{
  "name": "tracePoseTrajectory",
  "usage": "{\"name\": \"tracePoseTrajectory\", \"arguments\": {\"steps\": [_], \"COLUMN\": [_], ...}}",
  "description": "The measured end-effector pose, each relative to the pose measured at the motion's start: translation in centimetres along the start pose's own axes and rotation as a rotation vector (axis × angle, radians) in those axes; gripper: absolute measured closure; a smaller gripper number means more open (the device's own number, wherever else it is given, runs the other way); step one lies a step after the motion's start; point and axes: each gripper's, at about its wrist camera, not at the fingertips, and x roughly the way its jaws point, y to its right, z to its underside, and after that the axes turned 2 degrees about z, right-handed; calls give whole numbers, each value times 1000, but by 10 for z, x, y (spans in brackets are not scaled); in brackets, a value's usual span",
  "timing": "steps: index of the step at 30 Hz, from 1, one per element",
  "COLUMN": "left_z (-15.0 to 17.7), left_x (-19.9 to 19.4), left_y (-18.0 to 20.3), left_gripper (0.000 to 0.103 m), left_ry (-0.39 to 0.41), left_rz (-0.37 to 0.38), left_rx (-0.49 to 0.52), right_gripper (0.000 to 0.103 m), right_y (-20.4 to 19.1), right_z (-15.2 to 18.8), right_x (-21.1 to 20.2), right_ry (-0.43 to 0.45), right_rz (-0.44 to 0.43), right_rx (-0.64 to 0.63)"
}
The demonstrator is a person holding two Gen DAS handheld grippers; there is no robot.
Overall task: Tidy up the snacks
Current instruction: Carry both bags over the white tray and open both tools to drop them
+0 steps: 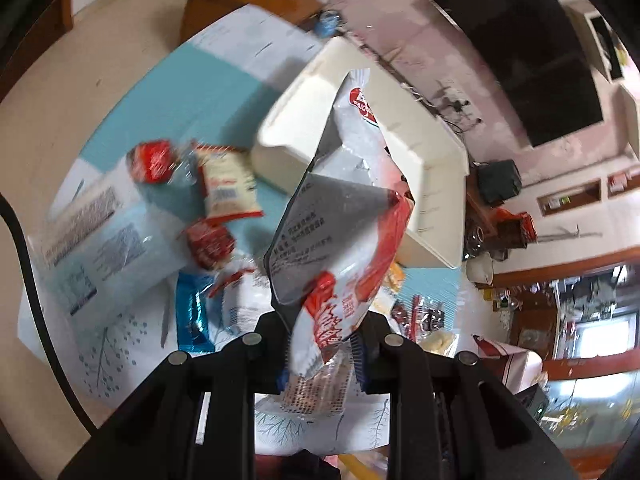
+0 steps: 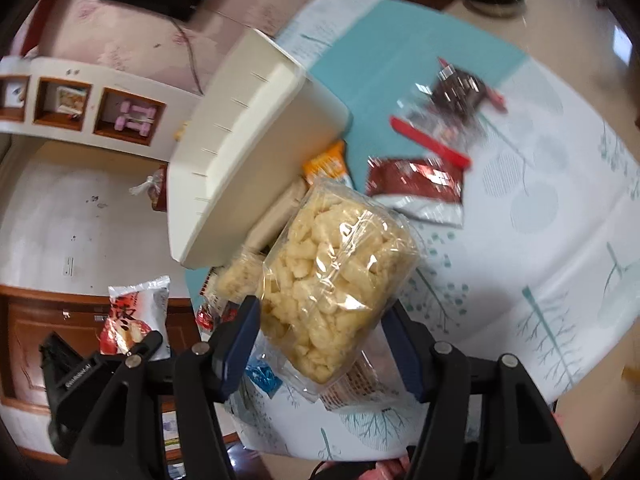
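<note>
My left gripper [image 1: 324,344] is shut on a white, grey and red snack packet [image 1: 340,232] and holds it in the air in front of the cream storage box [image 1: 424,140]. My right gripper [image 2: 320,344] is shut on a clear bag of pale puffed snacks [image 2: 336,268], lifted beside the same cream box [image 2: 248,148]. The left gripper and its packet [image 2: 136,312] also show at the lower left of the right wrist view.
On the blue and white tablecloth [image 1: 168,92] lie red wrapped snacks [image 1: 154,160], a white and red packet [image 1: 228,184] and a blue packet [image 1: 192,312]. Dark and red packets [image 2: 416,188], [image 2: 456,96] lie right of the box. An orange packet [image 2: 328,164] lies by the box.
</note>
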Motion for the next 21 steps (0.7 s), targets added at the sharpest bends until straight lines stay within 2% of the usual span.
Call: {"name": "tracePoseTrajectory", "arguments": {"steps": [6,12,16,21], "left_z": [-6,-9,-16,-29], "left_x": [-7,16,32,40], "left_y": [20,49,68,84], "left_gripper": [81,81,80,80], "left_ry": [60,83,102,172], "left_rz": [-15,-7,61,93], "left_rx": [96,161,241,334], "right_gripper": [41,41,41,41], "right_y": [-30,-61,-83,-102], "right_z": [-5,-20,-32,-48], "right_x": [-11,-11,-4,11], "right_ry": [104,243,332,460], "right_rz": [-3,-12,-5,62], "right_rx": [-116,-270,-377,-500]}}
